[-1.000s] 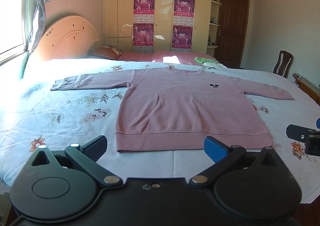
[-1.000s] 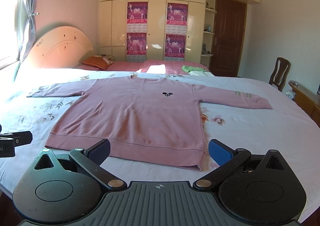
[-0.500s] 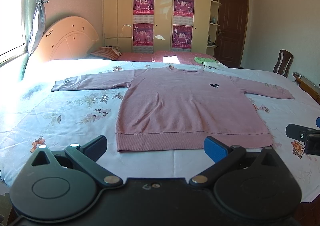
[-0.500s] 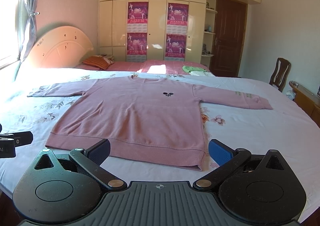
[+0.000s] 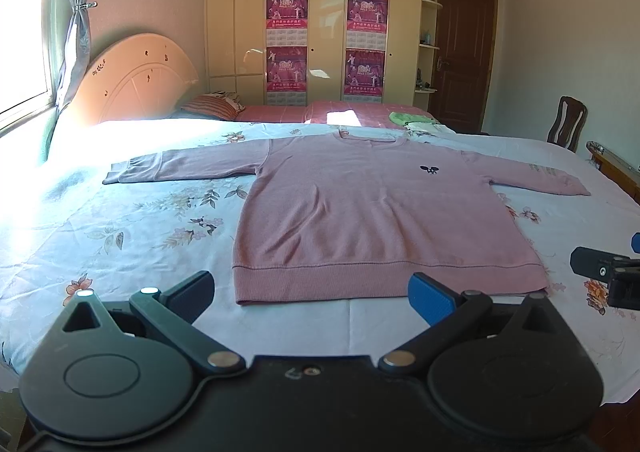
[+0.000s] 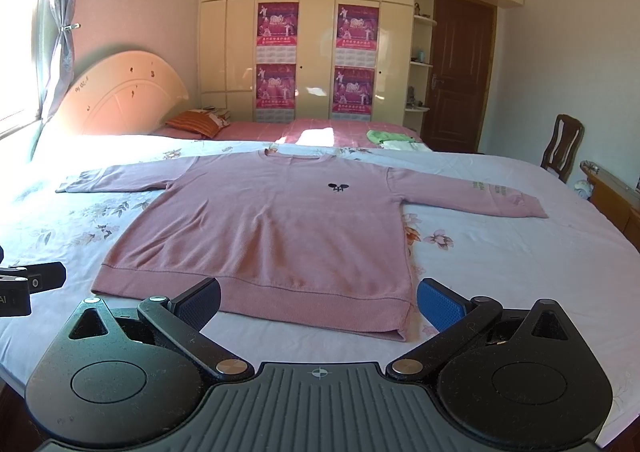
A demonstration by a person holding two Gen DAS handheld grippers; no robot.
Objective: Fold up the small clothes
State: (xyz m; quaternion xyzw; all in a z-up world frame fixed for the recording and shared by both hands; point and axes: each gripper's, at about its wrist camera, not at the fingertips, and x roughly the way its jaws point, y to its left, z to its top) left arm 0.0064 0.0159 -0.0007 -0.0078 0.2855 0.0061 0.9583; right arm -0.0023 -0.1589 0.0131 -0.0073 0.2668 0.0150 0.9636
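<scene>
A pink long-sleeved sweater (image 5: 376,208) lies flat and spread out on the floral bed sheet (image 5: 132,236), both sleeves stretched sideways, hem toward me. It also shows in the right wrist view (image 6: 272,228). My left gripper (image 5: 312,292) is open and empty, just short of the hem's left half. My right gripper (image 6: 318,302) is open and empty, its fingers hovering at the hem's right half. The right gripper's tip shows at the right edge of the left wrist view (image 5: 604,272).
A headboard (image 5: 136,80) and striped pillow (image 5: 212,110) lie at the far left. Folded green and white clothes (image 5: 416,120) sit beyond the sweater's collar. A wooden chair (image 5: 566,128) and bed frame edge (image 5: 616,168) stand at the right.
</scene>
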